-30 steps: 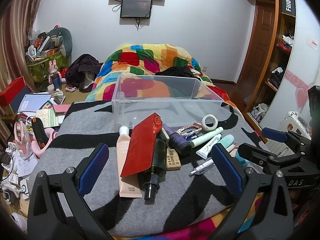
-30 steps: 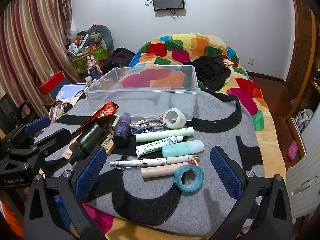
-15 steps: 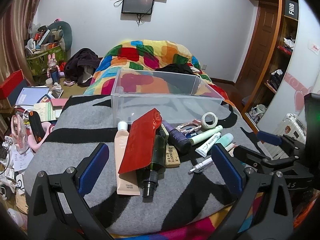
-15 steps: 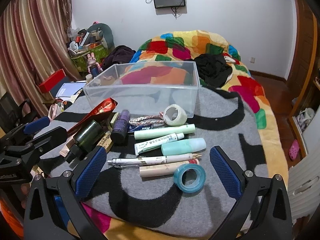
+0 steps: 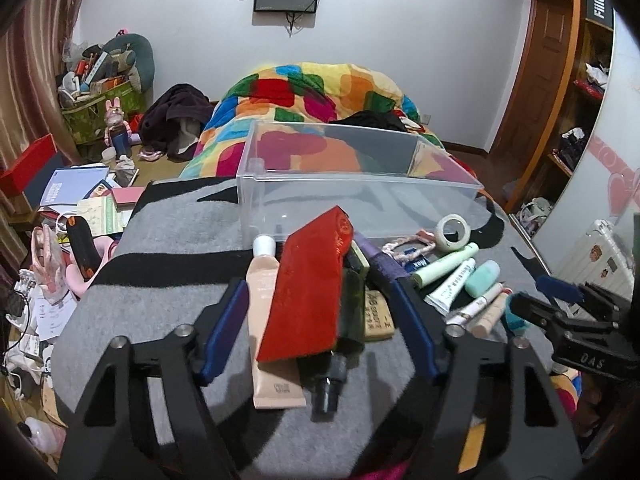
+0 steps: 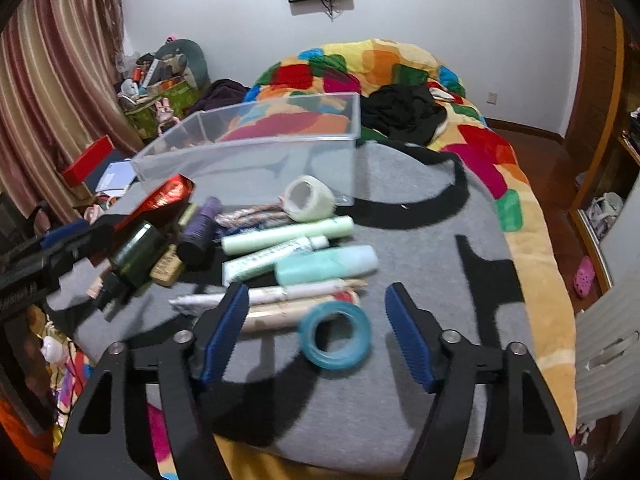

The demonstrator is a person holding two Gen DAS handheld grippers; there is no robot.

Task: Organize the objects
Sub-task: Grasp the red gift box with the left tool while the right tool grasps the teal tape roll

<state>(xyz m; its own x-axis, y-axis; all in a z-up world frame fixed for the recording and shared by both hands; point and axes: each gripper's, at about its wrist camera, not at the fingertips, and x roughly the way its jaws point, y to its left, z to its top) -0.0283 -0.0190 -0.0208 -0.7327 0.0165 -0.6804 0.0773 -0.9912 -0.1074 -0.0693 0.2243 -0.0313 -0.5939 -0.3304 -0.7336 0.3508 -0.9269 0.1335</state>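
Observation:
A clear plastic bin (image 5: 360,184) (image 6: 256,152) stands empty on a grey and black blanket. In front of it lies a pile of toiletries. My left gripper (image 5: 320,316) is open, its fingers either side of a red packet (image 5: 312,288), a dark green bottle (image 5: 344,320) and a beige tube (image 5: 264,320). My right gripper (image 6: 316,328) is open around a teal tape roll (image 6: 336,334), which lies flat on the blanket. Beyond it lie pens, a mint bottle (image 6: 326,266), white tubes and a white tape roll (image 6: 310,199).
A purple bottle (image 6: 200,232) and a braided cord (image 6: 248,216) lie near the bin. A colourful quilt (image 6: 400,80) with black clothes covers the bed behind. Clutter, books and a red box (image 5: 24,164) sit on the left. A wooden shelf (image 5: 580,100) stands on the right.
Both grippers have moved forward and down toward the pile and their jaws have narrowed. The left now straddles the red packet and bottle; the right now straddles the teal tape roll.

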